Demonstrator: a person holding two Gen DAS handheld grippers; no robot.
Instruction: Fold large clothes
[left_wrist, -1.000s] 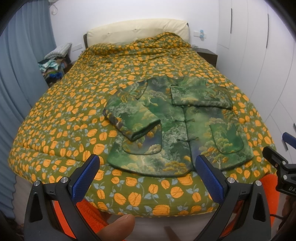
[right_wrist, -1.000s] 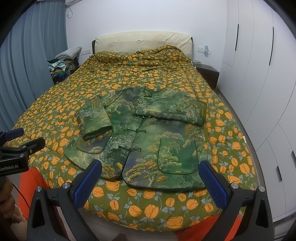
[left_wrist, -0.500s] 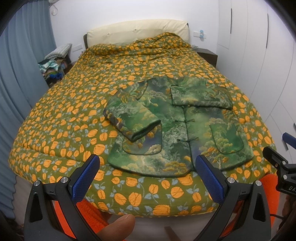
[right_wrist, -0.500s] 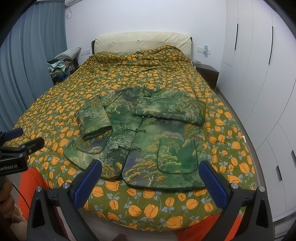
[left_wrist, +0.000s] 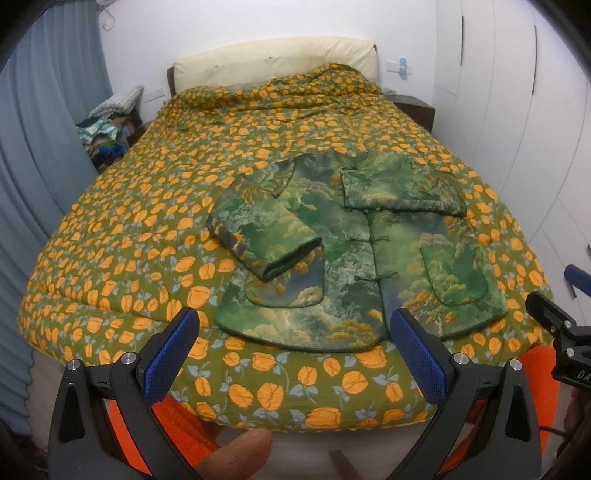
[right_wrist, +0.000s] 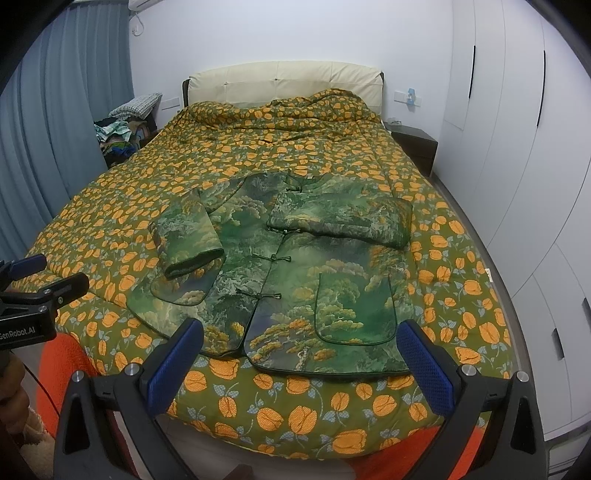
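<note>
Both tongs hang at the foot of the bed (left_wrist: 110, 229), holding nothing: the left tongs (left_wrist: 295, 354) spread wide, the right tongs (right_wrist: 301, 360) spread wide too. The green landscape-print jacket (right_wrist: 295, 280) lies face up on the orange-flowered quilt, near the foot edge, both sleeves folded in over its front and its frog buttons done up.

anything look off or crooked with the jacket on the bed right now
Nothing damaged. The two sleeves are folded unevenly: the left sleeve angles down over a pocket, while the right sleeve lies straight across the chest of the jacket.
</note>
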